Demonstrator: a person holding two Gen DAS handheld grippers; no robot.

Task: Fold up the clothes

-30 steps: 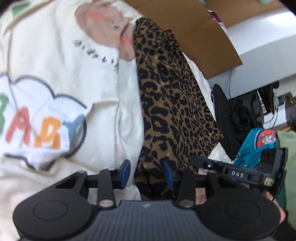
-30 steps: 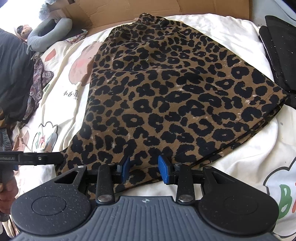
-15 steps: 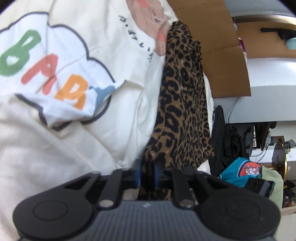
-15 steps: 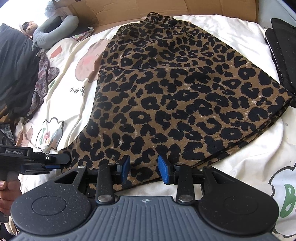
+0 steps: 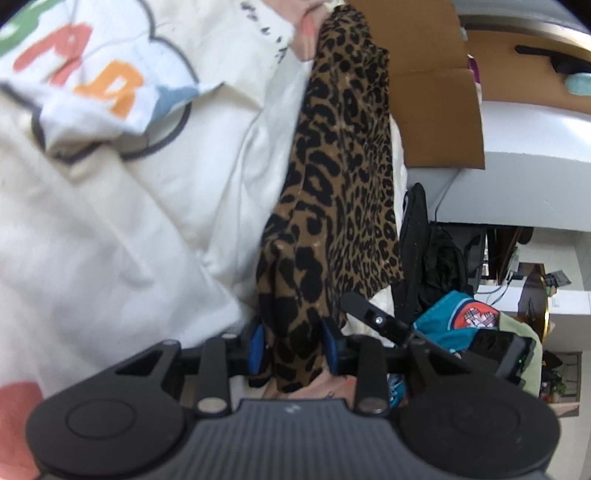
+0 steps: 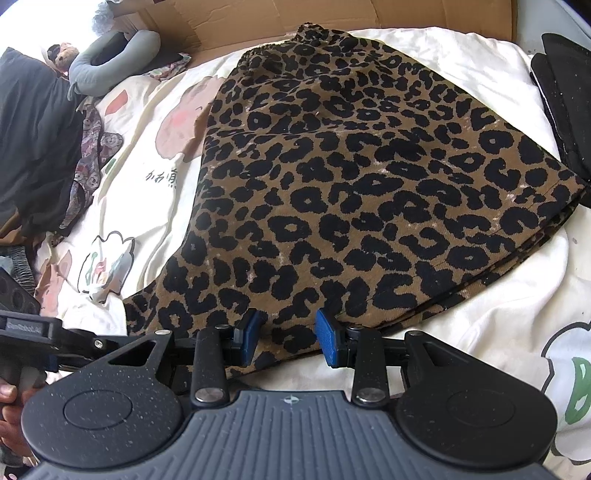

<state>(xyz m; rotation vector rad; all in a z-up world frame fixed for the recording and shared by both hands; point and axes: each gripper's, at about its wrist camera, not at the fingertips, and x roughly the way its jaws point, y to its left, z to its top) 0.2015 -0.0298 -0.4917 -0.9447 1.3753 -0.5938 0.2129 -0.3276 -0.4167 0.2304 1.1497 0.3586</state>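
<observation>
While the leopard-print garment (image 6: 354, 192) lies spread on the cream printed bedsheet (image 6: 498, 325), the left gripper (image 5: 293, 347) pinches its bunched corner and the right gripper (image 6: 286, 338) straddles the near hem, fingers spread. Cardboard (image 6: 332, 14) borders it behind, dark clothes (image 6: 565, 110) right.

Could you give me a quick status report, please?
Left gripper pads around leopard skirt hem. Right gripper open at hem. Black clothes alongside, not blocking.
</observation>
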